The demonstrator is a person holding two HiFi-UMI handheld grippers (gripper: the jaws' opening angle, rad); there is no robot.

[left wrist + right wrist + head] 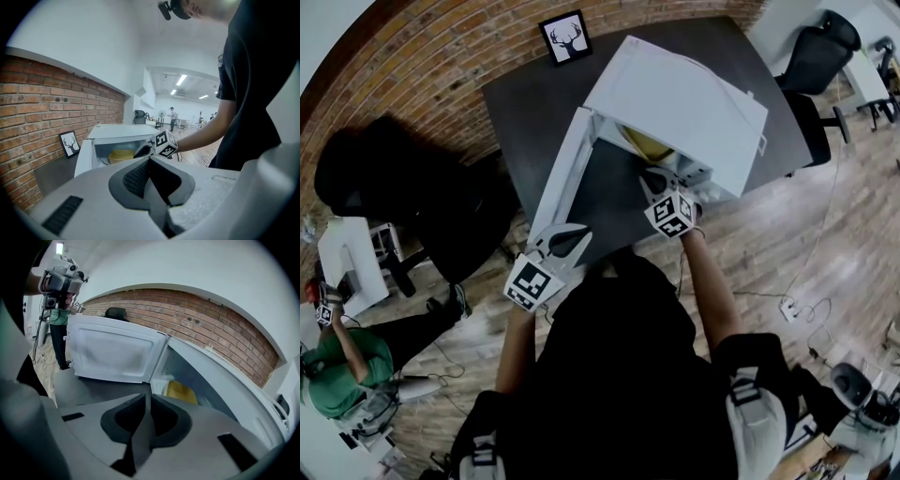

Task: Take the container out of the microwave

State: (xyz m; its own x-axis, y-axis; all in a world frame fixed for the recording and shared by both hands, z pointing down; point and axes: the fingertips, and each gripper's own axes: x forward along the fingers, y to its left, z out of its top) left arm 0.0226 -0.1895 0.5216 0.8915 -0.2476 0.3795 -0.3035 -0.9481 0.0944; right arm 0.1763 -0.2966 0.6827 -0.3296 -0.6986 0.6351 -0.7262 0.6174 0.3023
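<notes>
A white microwave (680, 98) stands on a dark table (525, 103) with its door (561, 178) swung open to the left. Inside sits a yellow container (647, 145), also seen in the left gripper view (121, 154) and the right gripper view (180, 392). My right gripper (659, 180) is at the front of the opening, just short of the container, jaws shut on nothing. My left gripper (569, 240) hangs below the open door's outer edge, shut and empty. The left gripper view shows the right gripper's marker cube (165, 143) in front of the cavity.
A framed deer picture (565, 37) leans on the brick wall (422, 66) behind the table. An office chair (820, 52) stands at the far right. A seated person in green (337, 366) is at the lower left, and cables run over the wooden floor (797, 272).
</notes>
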